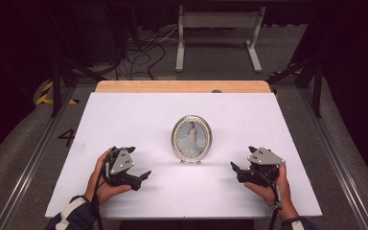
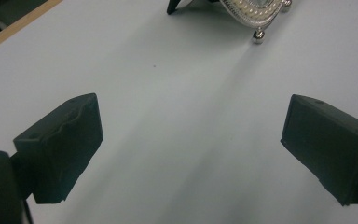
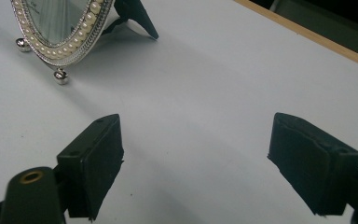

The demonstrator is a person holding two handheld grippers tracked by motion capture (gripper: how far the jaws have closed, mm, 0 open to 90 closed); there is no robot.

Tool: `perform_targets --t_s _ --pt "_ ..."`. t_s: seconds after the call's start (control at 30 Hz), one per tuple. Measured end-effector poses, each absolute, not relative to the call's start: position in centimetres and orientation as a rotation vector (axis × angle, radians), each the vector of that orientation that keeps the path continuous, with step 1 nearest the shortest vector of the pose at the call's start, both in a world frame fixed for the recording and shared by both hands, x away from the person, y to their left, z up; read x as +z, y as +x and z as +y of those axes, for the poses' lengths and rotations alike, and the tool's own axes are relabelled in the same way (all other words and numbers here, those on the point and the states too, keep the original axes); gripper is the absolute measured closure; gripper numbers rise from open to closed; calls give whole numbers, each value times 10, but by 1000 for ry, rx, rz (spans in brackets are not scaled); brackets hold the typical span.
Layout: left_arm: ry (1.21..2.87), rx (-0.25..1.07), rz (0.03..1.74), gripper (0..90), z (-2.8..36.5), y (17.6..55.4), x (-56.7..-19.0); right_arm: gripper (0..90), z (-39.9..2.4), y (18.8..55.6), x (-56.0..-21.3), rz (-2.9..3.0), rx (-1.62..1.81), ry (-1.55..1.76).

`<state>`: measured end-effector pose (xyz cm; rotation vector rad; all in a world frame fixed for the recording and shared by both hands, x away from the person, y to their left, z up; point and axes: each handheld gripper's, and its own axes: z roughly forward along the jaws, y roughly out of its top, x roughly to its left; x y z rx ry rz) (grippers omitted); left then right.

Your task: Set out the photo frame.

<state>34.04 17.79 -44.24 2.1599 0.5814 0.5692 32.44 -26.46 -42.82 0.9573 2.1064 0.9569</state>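
Here the left gripper (image 1: 143, 177) rests low on the white table (image 1: 124, 115), its jaws spread wide with nothing between them, pointing inward. Ahead of it and off to its right stands the oval pearl-rimmed photo frame (image 1: 191, 138), upright on small ball feet with a black easel leg (image 3: 137, 16) propping it from behind; it is near both grippers yet touches neither. The right gripper (image 1: 234, 168) sits beyond the frame, jaws likewise wide apart and empty, with the frame ahead and to its left.
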Motion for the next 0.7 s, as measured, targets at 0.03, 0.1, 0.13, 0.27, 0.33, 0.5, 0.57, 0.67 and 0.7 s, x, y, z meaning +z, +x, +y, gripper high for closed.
perform_targets --t_s 0.03,0.1,0.13,0.27,0.33,0.5,0.57,0.67,0.7 --pt "2158 568 584 55 181 340 -443 176 -266 324 -429 2105 955 963" --pt "2158 567 592 55 184 339 -443 176 -269 323 -429 2101 953 967" --pt "2157 573 596 55 187 338 -443 176 -269 323 -429 2101 953 967" --pt "2151 581 627 55 202 333 -446 176 -277 320 -431 2091 950 984" --pt "2145 577 636 55 207 332 -447 176 -280 318 -431 2087 948 992" --pt "2137 582 670 54 220 327 -449 174 -287 314 -434 2081 950 1005" --pt "2132 582 685 53 227 325 -450 173 -291 312 -436 2077 951 1010" --pt "2120 579 719 54 238 323 -452 173 -296 309 -438 2070 959 1019" --pt "2114 576 733 53 242 322 -453 171 -298 307 -439 2069 960 1025"
